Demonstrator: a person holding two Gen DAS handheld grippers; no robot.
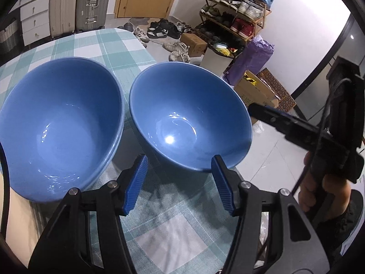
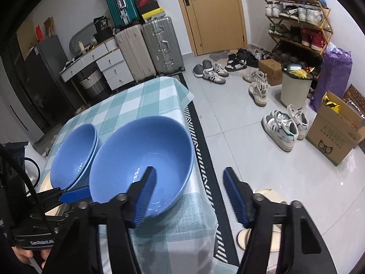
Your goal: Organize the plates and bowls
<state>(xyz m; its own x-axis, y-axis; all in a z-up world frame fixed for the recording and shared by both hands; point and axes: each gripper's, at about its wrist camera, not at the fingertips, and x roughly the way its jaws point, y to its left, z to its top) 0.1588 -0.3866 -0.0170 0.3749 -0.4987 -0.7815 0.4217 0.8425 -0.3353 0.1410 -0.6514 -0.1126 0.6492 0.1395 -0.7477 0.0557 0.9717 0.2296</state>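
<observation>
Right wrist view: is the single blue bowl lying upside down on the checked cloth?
No. The single blue bowl sits upright, its glossy inside facing up.

Glossy glazed blue bowls [image 1: 189,116], woven checked tablecloth [image 1: 178,223] (matt), ribbed fingers [image 1: 136,182]

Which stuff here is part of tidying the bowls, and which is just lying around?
Part of the job:
- single blue bowl
- stacked blue bowls
- left gripper
- right gripper

Lying about:
- suitcases
- shoe rack
- loose sneakers
- cardboard box
- bin
</observation>
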